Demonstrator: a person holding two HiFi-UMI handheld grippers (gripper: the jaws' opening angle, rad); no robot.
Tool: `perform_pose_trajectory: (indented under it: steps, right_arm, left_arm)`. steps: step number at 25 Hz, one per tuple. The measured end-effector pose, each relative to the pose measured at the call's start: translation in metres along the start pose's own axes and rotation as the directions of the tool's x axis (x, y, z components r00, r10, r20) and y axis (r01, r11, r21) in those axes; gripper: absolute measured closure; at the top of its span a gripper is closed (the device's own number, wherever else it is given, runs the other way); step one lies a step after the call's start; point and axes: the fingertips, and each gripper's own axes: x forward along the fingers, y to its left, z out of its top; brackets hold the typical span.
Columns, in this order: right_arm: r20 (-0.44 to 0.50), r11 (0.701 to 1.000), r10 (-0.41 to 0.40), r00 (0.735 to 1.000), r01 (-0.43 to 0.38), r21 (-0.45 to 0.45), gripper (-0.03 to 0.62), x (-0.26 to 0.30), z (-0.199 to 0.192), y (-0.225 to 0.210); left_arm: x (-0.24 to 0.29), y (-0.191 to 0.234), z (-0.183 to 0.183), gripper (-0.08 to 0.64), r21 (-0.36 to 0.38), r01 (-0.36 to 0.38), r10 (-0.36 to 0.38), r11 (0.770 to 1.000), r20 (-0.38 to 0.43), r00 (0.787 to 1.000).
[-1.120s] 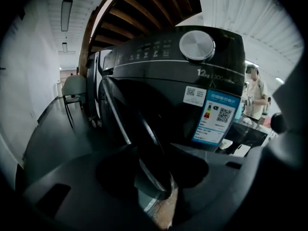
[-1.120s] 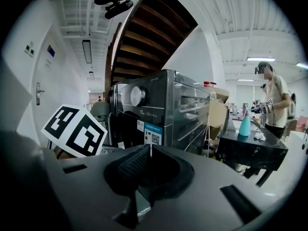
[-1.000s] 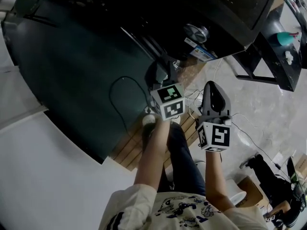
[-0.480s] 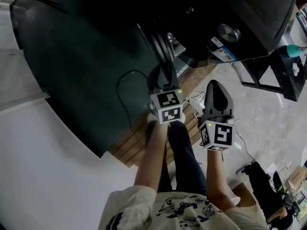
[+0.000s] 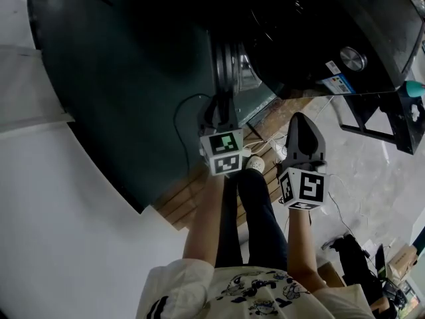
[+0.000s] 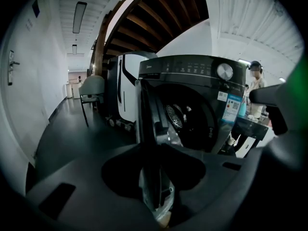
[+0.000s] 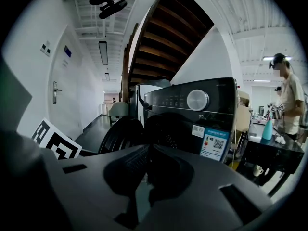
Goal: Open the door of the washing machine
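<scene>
Dark floor (image 5: 113, 85) lies open to the left of the washing machine (image 5: 319, 25), which stands on a wooden pallet (image 5: 192, 201). A black table (image 5: 392, 121) crowds the machine's right side. The door (image 5: 226, 65) is swung out from the drum mouth and stands edge-on to you. Your left gripper (image 5: 222, 102) has the door's near rim between its jaws, which are closing and touch both faces of the rim. Your right gripper (image 5: 300, 119) hangs just right of the door, apart from the machine's front, with its jaws pressed together on nothing.
</scene>
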Motion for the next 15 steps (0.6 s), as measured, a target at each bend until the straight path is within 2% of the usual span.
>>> perform_pose_trajectory:
  steps: [6,15]
  right_arm:
    - [0.013,0.999,0.035,0.999,-0.035,-0.017,0.568,0.009,0.011,0.049]
    - [0.030,0.996,0.073,0.997,-0.072,-0.044,0.568,0.023,0.027,0.116]
  left_arm:
    - [-0.017,0.058,-0.005,0.486,0.004,-0.051,0.051,0.999,0.013,0.999]
    - [-0.029,0.131,-0.007,0.495,0.023,-0.045,0.044,0.999,0.031,0.999]
